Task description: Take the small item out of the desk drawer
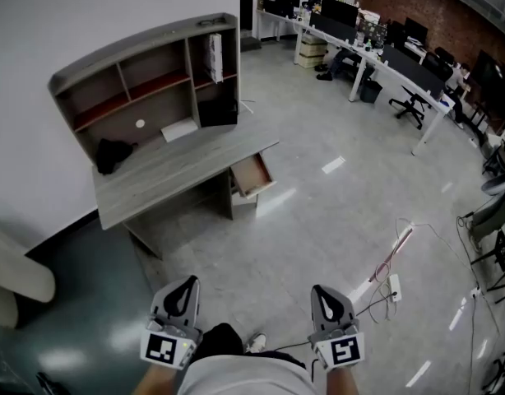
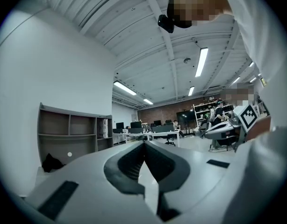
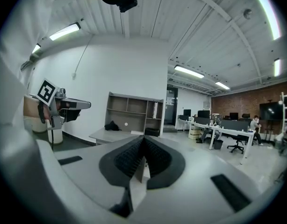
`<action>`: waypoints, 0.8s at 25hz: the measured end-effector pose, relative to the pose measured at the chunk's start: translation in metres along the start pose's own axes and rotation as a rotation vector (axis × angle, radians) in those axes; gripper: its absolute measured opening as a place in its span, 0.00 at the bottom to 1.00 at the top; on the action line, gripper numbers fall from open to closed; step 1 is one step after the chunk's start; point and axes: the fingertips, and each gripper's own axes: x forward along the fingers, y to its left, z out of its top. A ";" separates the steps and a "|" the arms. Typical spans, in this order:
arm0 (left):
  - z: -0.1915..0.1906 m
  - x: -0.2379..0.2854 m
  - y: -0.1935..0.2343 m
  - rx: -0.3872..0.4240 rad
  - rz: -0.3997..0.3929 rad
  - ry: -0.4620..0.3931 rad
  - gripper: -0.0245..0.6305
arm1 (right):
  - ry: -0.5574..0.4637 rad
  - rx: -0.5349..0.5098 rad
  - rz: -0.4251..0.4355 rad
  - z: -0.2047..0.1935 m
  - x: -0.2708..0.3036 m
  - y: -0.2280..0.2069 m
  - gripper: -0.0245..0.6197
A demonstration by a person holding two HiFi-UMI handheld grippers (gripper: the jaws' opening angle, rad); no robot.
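Grey desk [image 1: 178,167] w/ drawer [image 1: 252,174] open, sticking out twd lower right.

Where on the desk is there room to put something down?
The front strip of the desk top is bare, from the black bundle across to the open drawer. The back, under the shelves, is crowded: bundle, white sheet, black box.
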 end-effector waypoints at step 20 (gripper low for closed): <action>-0.058 0.200 0.107 -0.114 -0.014 0.054 0.06 | 0.136 -0.032 0.042 -0.012 0.205 -0.074 0.07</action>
